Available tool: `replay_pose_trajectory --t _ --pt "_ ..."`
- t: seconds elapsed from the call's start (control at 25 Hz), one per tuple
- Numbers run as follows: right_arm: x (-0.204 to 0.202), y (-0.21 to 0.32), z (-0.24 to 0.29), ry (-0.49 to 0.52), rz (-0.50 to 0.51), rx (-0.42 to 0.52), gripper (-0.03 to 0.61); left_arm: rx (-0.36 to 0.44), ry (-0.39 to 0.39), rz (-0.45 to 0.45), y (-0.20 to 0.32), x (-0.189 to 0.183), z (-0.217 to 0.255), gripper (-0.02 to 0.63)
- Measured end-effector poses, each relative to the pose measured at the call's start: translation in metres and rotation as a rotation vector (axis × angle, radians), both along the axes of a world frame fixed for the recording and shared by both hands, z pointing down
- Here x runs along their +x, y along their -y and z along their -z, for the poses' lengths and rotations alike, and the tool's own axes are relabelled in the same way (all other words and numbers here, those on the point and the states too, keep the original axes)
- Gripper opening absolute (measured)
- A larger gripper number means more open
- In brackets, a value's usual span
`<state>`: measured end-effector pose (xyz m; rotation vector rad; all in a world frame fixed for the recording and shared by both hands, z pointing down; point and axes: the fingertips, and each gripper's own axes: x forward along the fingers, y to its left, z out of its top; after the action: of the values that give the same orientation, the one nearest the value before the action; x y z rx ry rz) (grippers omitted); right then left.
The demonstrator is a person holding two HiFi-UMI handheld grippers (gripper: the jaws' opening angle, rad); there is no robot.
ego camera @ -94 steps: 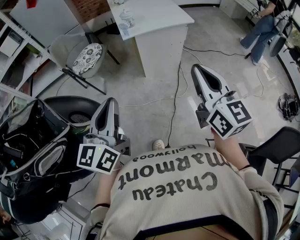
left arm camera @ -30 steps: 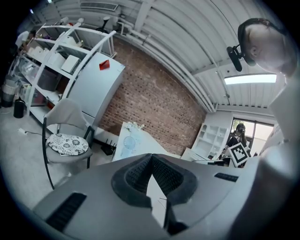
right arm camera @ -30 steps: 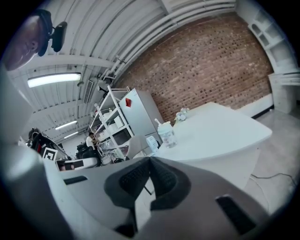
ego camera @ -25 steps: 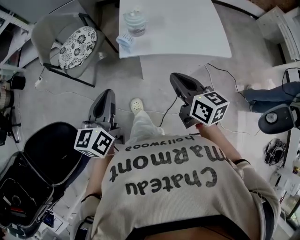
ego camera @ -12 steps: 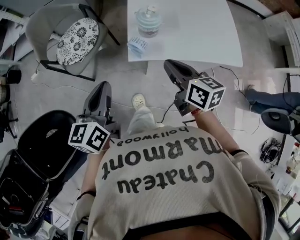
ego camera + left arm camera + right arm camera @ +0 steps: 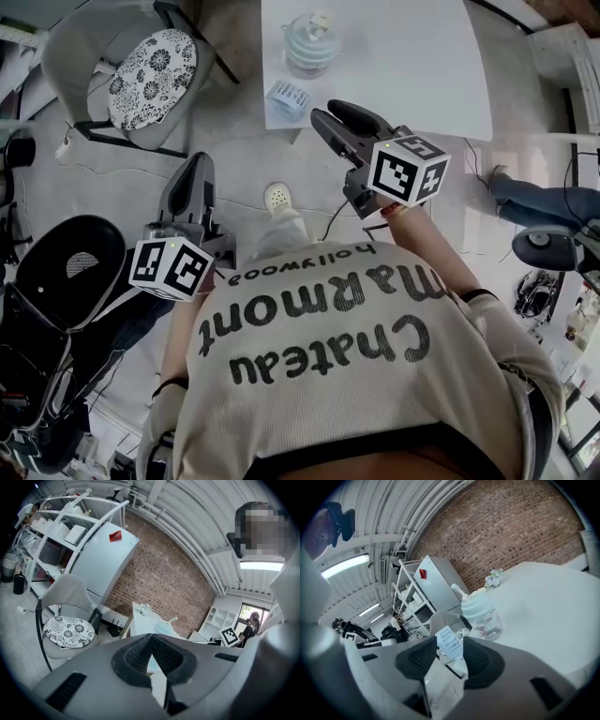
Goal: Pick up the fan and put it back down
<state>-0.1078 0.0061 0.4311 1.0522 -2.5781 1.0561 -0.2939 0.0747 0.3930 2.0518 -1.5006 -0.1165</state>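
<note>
The fan (image 6: 288, 97), a small ribbed pale-blue box, is set at the near corner of the smooth white table (image 6: 412, 66), beside a round jar (image 6: 312, 42). It is seen just beyond the right gripper (image 6: 330, 111), in line with its jaws, which are opening and untouched by it. The left gripper (image 6: 196, 161) is held short of the table, jaws closed together and empty; both are pointed slightly down

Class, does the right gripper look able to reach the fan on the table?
Probably yes: the right gripper, fingers opening and empty, points at the fan, and nothing stands between them.
</note>
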Motion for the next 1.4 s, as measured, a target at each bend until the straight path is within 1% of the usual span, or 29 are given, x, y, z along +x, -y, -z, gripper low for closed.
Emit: replay_pose_trajectory --t 0.12,0.28,0.4,0.48,0.56,0.64,0.8,1.04,1.24,1.4 --pt "0.002 -0.003 0.001 -0.012 0.025 0.008 0.216 0.002 0.003 0.007 -0.004 0.005 0.002 0.002" --pt "-0.003 -0.002 0.003 -0.048 0.054 0.057 0.277 -0.004 -0.001 0.019 -0.007 0.001 -0.001 0.002" --pt "-0.015 0.002 0.001 -0.101 0.084 0.091 0.303 -0.017 -0.014 0.025 -0.003 -0.008 -0.007 0.002" --pt "-0.024 0.005 -0.001 -0.160 0.108 0.123 0.318 -0.022 -0.021 0.025 0.003 -0.015 -0.008 0.002" --pt "-0.032 0.007 -0.005 -0.220 0.137 0.148 0.323 -0.018 -0.023 0.023 0.009 -0.020 -0.007 0.002" --pt "-0.037 0.007 -0.007 -0.256 0.155 0.154 0.328 -0.010 -0.023 0.019 0.013 -0.023 -0.003 0.002" --pt "-0.033 0.007 -0.008 -0.260 0.154 0.132 0.330 0.010 -0.018 0.011 0.017 -0.021 0.007 0.002" --pt "-0.041 0.019 -0.017 -0.278 0.150 0.104 0.331 0.022 -0.015 -0.001 0.035 -0.033 0.009 0.002" --pt "-0.048 0.015 -0.021 -0.330 0.180 0.132 0.330 0.036 -0.015 -0.002 0.039 -0.035 0.010 0.002" --pt "-0.051 0.016 -0.027 -0.330 0.173 0.117 0.326 0.041 -0.017 -0.006 0.042 -0.036 0.009 0.002"
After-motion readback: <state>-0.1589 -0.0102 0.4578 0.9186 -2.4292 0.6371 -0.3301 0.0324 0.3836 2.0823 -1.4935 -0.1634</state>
